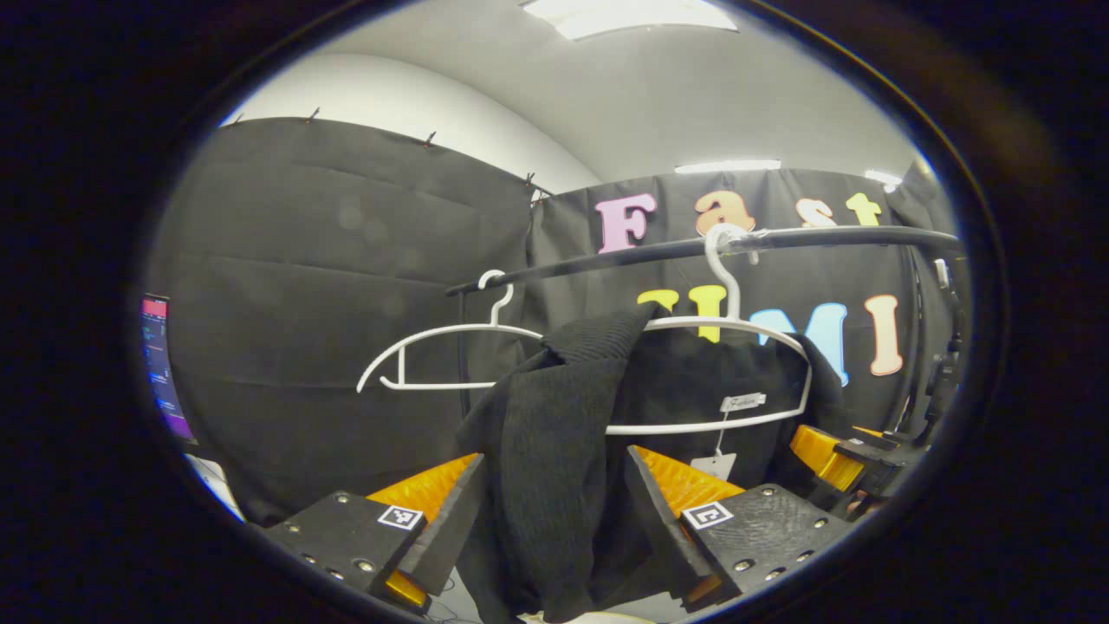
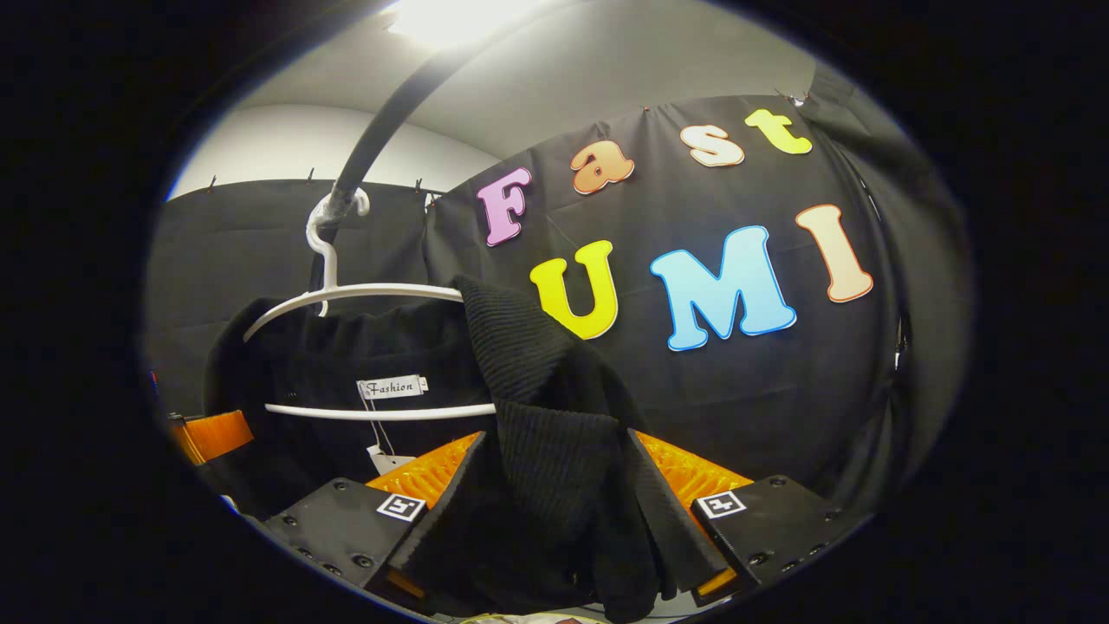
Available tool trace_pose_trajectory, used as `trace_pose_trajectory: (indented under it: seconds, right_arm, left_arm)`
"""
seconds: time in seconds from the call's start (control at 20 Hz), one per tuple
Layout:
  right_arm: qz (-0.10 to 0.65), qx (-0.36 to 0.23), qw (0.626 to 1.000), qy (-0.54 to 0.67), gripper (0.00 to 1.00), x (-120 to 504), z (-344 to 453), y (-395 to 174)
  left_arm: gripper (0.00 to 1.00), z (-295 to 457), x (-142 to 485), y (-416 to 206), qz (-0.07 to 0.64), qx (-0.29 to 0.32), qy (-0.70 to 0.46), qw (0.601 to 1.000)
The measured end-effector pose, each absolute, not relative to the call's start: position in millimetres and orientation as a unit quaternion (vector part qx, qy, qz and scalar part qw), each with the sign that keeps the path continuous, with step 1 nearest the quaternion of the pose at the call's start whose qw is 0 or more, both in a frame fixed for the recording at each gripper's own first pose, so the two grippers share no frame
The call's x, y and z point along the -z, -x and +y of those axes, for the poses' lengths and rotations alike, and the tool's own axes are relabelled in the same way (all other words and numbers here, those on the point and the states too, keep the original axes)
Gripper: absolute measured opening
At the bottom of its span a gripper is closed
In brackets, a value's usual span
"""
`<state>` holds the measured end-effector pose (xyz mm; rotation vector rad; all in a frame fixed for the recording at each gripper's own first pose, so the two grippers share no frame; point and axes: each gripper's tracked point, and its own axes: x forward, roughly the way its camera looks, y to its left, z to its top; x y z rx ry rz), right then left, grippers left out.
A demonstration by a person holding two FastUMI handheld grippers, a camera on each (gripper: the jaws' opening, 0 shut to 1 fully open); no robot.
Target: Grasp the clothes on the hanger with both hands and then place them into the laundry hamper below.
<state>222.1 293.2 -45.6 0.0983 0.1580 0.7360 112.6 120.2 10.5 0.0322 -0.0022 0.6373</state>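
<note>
A black knitted garment (image 1: 554, 433) hangs over a white hanger (image 1: 736, 325) on the black rail (image 1: 823, 238). In the left gripper view, the left gripper (image 1: 554, 459) is shut on a fold of the garment's left shoulder, and the cloth fills the gap between its fingers. In the right gripper view, the right gripper (image 2: 556, 438) is shut on the other shoulder of the black garment (image 2: 537, 364), pulled off the end of the white hanger (image 2: 346, 293). A white label and tag (image 2: 394, 386) hang at the collar. The right gripper (image 1: 836, 459) also appears at the far right of the left gripper view.
An empty white hanger (image 1: 450, 355) hangs further left on the same rail. A lit screen (image 1: 160, 364) stands at the left edge. The left gripper (image 2: 208, 433) is at the left of the right gripper view. Black cloth walls close in behind.
</note>
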Motion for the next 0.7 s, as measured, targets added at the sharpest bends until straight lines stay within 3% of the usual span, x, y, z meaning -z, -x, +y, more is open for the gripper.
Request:
trace_pose_trajectory:
  seconds: [0.4,0.45,0.5,0.65,0.7]
  right_arm:
    - [0.080,-0.364,0.927,-0.042,0.98,55,307,-240]
    - [0.081,-0.368,0.925,-0.042,0.87,56,308,-242]
    - [0.081,-0.372,0.924,-0.041,0.86,56,309,-242]
    - [0.066,-0.375,0.924,-0.034,0.61,53,307,-244]
    - [0.064,-0.375,0.924,-0.032,0.53,53,307,-245]
  left_arm:
    - [0.92,139,12,-134,0.019,-0.325,0.019,0.945]
    - [0.92,140,9,-134,0.016,-0.326,0.018,0.945]
    - [0.84,142,9,-135,0.016,-0.326,0.017,0.945]
    - [0.84,135,10,-141,0.023,-0.307,0.010,0.951]
    - [0.72,136,10,-141,0.021,-0.308,0.007,0.951]
